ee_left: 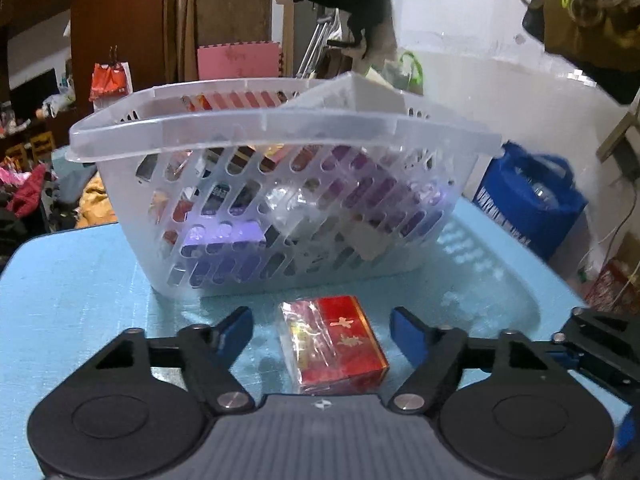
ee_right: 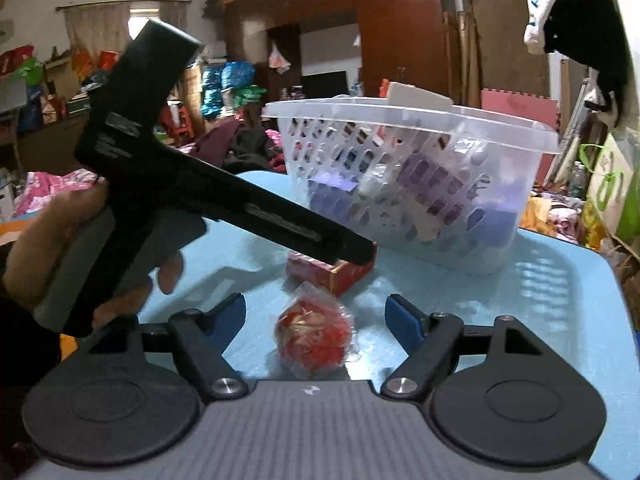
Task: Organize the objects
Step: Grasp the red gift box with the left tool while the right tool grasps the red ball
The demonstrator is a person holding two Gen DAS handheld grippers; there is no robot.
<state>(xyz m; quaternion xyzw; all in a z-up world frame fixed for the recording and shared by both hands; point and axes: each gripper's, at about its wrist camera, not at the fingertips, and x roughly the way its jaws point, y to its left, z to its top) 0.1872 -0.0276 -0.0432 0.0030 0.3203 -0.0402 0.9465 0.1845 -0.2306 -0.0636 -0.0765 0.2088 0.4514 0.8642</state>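
Observation:
A red box wrapped in clear film (ee_left: 334,346) lies on the blue table between the open fingers of my left gripper (ee_left: 322,328), not gripped. The same box shows in the right wrist view (ee_right: 332,272), partly behind the left gripper's black body (ee_right: 180,184). A red round item in clear wrap (ee_right: 314,334) lies between the open fingers of my right gripper (ee_right: 316,320). A translucent white slotted basket (ee_left: 280,136) stands behind, holding purple and other boxes; it also shows in the right wrist view (ee_right: 420,120).
The table top is light blue (ee_left: 80,280). A blue bag (ee_left: 532,200) stands off the table's right side. Cluttered room with clothes and furniture lies beyond. A hand (ee_right: 52,240) holds the left gripper.

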